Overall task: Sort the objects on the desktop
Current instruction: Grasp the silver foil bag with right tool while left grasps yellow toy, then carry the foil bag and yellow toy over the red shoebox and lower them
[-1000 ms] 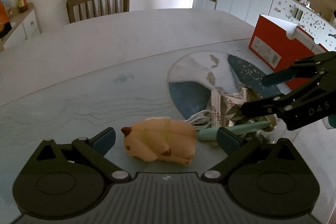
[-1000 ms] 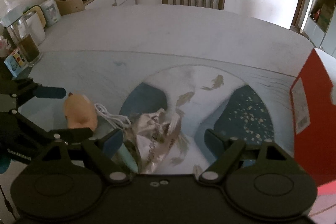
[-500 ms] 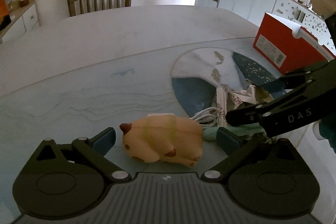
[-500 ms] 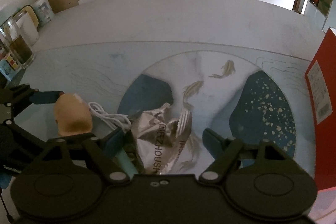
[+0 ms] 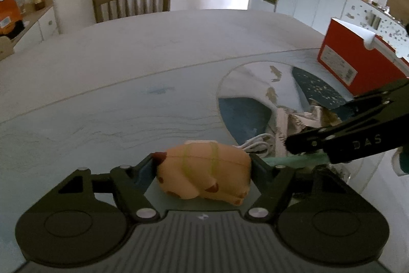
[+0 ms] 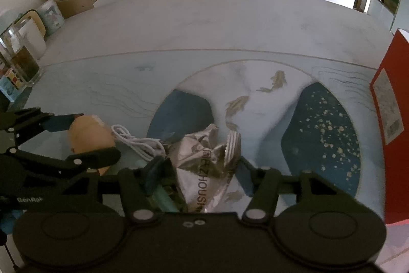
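the left gripper (image 5: 203, 165) is closing on the pig toy (image 5: 204, 170), which lies on its side on the table (image 5: 153, 68) just left of the crumpled foil bag (image 6: 204, 170). its pads look to be touching the toy's snout end and rear end, so i judge the grip is just forming, not firm yet. the right gripper (image 6: 196, 170) is closing too, with the foil bag between its fingers; whether the pads already press on the foil i cannot tell, since the bag is loose and hides the contact.

a white cable (image 6: 135, 140) lies coiled just left of the foil bag, between it and the toy, and a teal pen-like thing (image 5: 296, 160) runs beside the bag under the right gripper's finger. a red box (image 5: 358, 63) stands well to the right of the bag, likely the place for sorted things.

to do this step well: finish squeezing the toy gently, as it looks soft and may bulge out. lift it straight up so the cable behind it is not dragged. the right fingers should gather the bag's thick middle, not a thin edge, and stay clear of the pen and cable. lift each hand apart from the other, since they work very near one another.
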`<state>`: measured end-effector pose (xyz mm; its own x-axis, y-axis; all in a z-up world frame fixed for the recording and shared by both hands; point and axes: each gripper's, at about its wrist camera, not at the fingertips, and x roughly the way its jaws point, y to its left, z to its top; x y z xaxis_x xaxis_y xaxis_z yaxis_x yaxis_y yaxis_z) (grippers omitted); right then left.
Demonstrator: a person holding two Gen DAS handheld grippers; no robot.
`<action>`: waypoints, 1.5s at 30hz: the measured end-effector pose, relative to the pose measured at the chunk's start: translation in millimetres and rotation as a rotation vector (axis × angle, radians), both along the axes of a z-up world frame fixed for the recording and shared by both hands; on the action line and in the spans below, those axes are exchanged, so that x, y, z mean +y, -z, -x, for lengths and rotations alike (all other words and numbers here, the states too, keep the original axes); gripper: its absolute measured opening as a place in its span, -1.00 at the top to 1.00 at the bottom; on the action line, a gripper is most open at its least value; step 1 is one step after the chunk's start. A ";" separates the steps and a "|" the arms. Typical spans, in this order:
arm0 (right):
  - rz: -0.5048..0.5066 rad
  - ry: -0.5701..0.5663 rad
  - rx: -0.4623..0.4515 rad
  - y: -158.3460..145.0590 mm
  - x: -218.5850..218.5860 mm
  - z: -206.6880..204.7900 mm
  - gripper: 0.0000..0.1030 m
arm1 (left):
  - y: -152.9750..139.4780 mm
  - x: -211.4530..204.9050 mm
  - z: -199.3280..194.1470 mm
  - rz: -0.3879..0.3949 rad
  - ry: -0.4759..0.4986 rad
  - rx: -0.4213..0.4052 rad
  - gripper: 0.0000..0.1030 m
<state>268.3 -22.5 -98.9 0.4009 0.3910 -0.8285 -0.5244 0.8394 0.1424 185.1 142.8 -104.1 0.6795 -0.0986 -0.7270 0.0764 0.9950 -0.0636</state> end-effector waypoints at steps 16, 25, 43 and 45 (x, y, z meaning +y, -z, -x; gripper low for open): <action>-0.011 0.005 -0.066 -32.5 -26.0 7.7 0.09 | -35.9 -12.2 17.8 -0.017 -0.016 -0.023 -0.44; -0.062 0.046 -0.114 -64.5 -58.4 14.3 0.09 | -64.8 -34.1 26.7 -0.029 0.003 -0.050 -0.44; -0.140 0.126 -0.118 -97.3 -135.3 56.0 0.09 | -109.1 -117.1 42.8 0.005 0.131 -0.079 -0.44; -0.142 0.133 -0.121 -100.6 -142.2 60.3 0.08 | -115.8 -127.7 43.6 0.002 0.149 -0.091 -0.44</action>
<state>208.0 -164.7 1.7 0.5498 0.4376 -0.7115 -0.4313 0.8782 0.2069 141.5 15.1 11.7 0.7203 -0.2045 -0.6628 0.2282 0.9722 -0.0520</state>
